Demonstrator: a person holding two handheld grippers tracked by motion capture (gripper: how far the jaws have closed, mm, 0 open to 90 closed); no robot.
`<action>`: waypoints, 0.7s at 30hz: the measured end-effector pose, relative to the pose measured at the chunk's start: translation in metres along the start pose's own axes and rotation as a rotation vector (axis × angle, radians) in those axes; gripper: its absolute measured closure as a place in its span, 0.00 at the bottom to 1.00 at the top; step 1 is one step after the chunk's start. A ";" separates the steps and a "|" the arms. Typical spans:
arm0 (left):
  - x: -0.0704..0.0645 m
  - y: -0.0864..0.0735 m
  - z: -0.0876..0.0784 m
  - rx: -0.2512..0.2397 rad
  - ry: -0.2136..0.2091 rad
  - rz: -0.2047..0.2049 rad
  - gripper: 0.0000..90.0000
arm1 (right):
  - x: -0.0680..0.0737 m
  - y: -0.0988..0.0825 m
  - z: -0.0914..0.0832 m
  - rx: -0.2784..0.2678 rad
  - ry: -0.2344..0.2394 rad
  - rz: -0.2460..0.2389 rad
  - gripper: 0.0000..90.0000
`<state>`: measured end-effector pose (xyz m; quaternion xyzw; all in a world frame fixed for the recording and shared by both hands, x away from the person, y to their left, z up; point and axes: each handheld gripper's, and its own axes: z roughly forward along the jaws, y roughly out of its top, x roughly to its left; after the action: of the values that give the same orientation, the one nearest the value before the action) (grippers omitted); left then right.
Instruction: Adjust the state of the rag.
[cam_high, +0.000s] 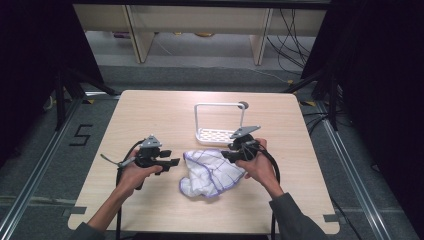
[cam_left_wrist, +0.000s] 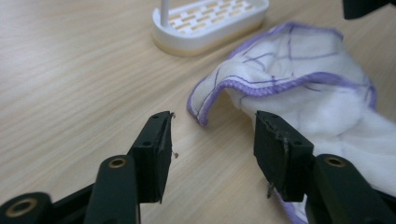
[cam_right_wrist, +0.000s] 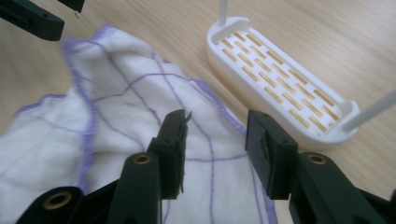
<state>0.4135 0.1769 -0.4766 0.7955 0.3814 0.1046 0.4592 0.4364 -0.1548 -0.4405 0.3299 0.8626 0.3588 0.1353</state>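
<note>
We locate the cloth (cam_high: 210, 173), a white piece with purple edging and thin purple grid lines, lying crumpled on the wooden table (cam_high: 165, 107) near its front middle, between the two hands. In the left gripper view the cloth (cam_left_wrist: 299, 88) shows a folded, hemmed edge raised slightly off the tabletop. We find the left gripper (cam_high: 172, 162) just beside the cloth's left edge, held low over the table; in its own view the left gripper (cam_left_wrist: 212, 140) has its jaws parted, with bare wood and the cloth's near corner between them and neither pad pressing on fabric, so it is released. We find the right gripper (cam_high: 226, 155) at the cloth's upper right edge; in its own view the right gripper (cam_right_wrist: 215, 135) also stands with jaws apart above the fabric, the cloth (cam_right_wrist: 140, 116) lying beneath and between them without being pinched. Beyond the cloth, toward the far side of the table, stands a white rack (cam_high: 216, 135) with a slotted base and a wire hoop, just behind the right gripper and close to the cloth's far edge.
</note>
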 end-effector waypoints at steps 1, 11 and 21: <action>-0.005 -0.001 -0.005 -0.007 -0.005 0.006 0.51 | 0.001 -0.004 -0.007 -0.019 0.000 -0.011 0.63; -0.086 -0.007 -0.022 -0.016 -0.130 0.132 0.49 | 0.003 -0.054 -0.047 0.002 -0.035 0.073 0.61; -0.124 -0.012 0.014 0.030 -0.163 0.219 0.51 | -0.012 -0.081 -0.056 0.021 -0.040 0.142 0.59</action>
<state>0.3295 0.0845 -0.4711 0.8449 0.2554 0.0834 0.4626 0.3811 -0.2350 -0.4585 0.3988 0.8378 0.3519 0.1235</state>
